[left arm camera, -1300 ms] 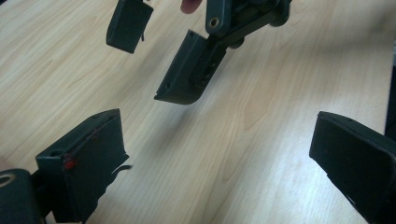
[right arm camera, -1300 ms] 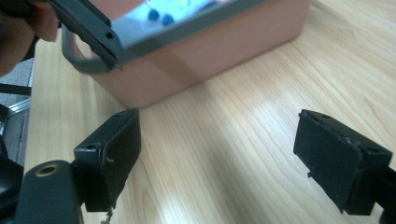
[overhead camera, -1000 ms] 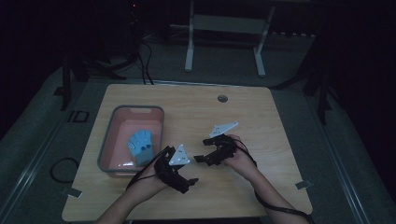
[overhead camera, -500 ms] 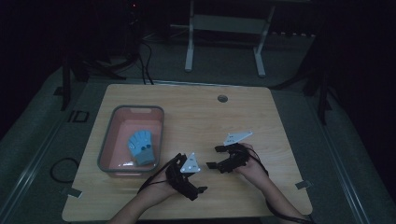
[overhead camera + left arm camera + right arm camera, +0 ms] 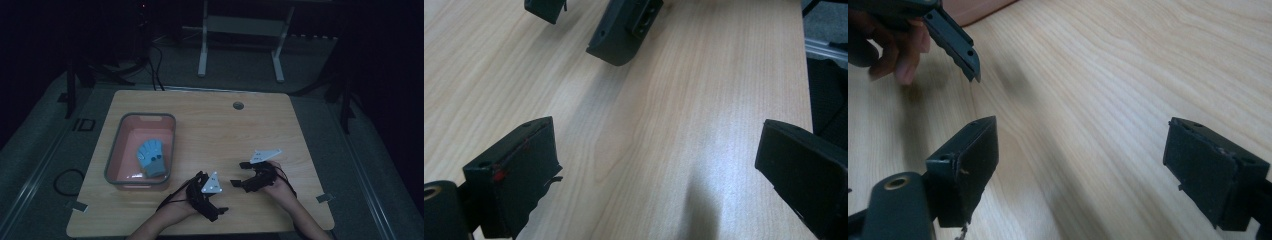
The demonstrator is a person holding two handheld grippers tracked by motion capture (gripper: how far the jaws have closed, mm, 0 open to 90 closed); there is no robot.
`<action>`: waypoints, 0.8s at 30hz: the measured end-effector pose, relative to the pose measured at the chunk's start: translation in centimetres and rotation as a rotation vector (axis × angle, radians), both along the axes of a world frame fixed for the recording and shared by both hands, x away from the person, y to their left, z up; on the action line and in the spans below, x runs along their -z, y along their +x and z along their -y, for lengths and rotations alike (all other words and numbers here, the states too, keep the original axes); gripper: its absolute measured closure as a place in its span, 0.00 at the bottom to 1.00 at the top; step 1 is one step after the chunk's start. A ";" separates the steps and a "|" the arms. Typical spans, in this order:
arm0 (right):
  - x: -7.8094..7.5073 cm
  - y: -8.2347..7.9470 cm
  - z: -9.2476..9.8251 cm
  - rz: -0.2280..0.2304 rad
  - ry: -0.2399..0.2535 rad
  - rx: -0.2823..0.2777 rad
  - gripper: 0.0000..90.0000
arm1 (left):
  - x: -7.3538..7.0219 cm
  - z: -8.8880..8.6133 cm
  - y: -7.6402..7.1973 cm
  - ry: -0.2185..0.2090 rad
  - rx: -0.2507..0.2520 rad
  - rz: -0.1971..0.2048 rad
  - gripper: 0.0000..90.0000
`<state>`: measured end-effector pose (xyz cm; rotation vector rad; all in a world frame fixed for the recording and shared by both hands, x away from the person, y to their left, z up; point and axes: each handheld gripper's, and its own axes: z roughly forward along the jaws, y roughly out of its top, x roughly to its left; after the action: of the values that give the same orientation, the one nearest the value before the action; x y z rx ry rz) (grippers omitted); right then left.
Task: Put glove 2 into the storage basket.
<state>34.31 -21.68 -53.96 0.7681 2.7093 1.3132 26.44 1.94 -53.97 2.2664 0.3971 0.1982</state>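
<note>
A blue glove (image 5: 152, 157) lies flat inside a pink plastic tub (image 5: 116, 156) in the left middle of the high view; it seems to be the thing in hand, stowed in the tub. The tub rests on a pale wooden bench (image 5: 215, 125). Lower in the frame, near the bench's front edge, the left claw (image 5: 215, 207) and the right claw (image 5: 240, 174) hover low over bare wood, well apart from the tub. Both claws stand wide open and grip nothing; each gripper view shows its own two black jaws spread over empty wood grain. They point toward each other, likely parked clear of the tub. A round grommet (image 5: 238, 105) sits in the bench's upper middle.
</note>
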 end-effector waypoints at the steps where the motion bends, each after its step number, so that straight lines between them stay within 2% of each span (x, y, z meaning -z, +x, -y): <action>1: 0.1 -0.1 0.2 0.001 0.001 0.001 0.16 | 0.1 0.0 0.0 0.000 0.001 0.000 0.04; 12: 1.0 -1.5 2.0 -0.009 0.005 0.031 0.16 | 1.1 0.4 -0.6 -0.030 0.013 -0.018 0.05; 16: 1.3 -2.2 2.8 0.002 -0.021 0.035 0.16 | 1.4 0.4 -0.9 -0.033 0.018 -0.015 0.05; 24: 1.6 -2.9 4.2 0.006 0.018 0.074 0.16 | 1.9 0.5 -1.1 -0.036 0.009 -0.017 0.05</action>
<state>31.42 -25.83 -55.60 0.8566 2.6404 1.3234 25.36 1.49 -55.84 2.2356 0.3959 0.1665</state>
